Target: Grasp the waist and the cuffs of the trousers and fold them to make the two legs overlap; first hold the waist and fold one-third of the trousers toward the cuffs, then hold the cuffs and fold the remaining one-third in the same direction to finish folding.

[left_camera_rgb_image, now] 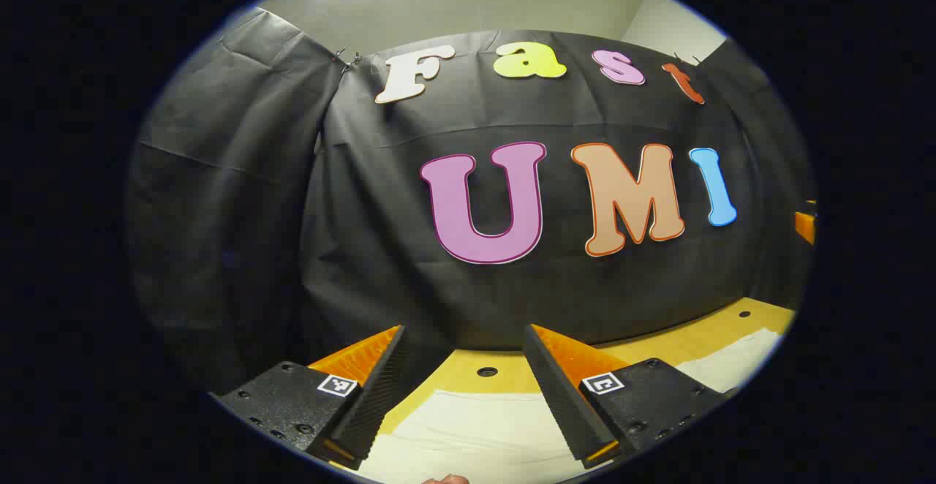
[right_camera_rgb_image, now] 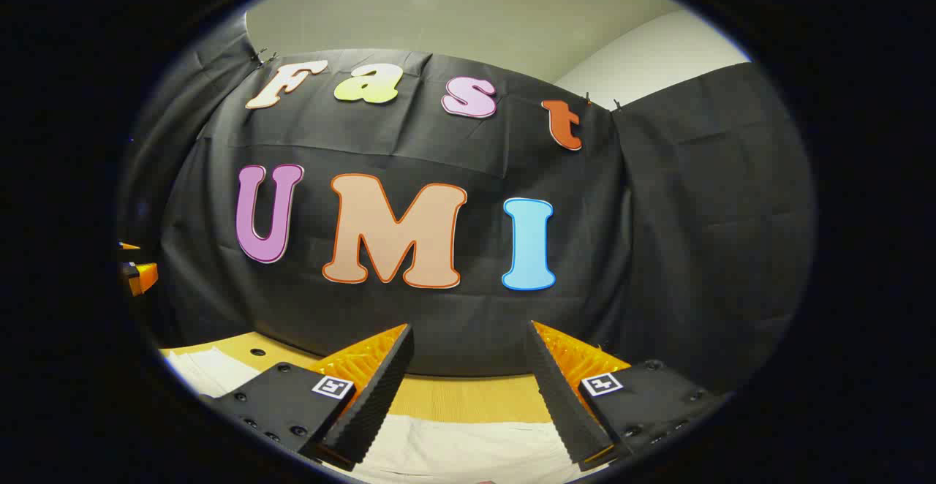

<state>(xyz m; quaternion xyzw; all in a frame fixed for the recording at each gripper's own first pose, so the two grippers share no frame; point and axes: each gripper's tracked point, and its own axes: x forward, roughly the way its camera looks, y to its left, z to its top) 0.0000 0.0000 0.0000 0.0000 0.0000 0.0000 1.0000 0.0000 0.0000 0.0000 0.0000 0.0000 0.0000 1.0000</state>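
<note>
The black cloth wall rose straight ahead at 12 o'clock in both views, with a pale ceiling above it. Below lay the yellow tabletop, dotted with small dark holes. The white trousers lay flat on it at 6 o'clock in the left gripper view and ran on toward 4 o'clock; in the right gripper view they stretched from 6 o'clock to 8 o'clock, so their long axis seemed to run across the table, side to side. Which end was the waist could not be told. The left gripper hung above the cloth with its jaws spread wide, gripping nothing. The right gripper was likewise wide apart and empty. Nothing stood between either gripper and the fabric.
</note>
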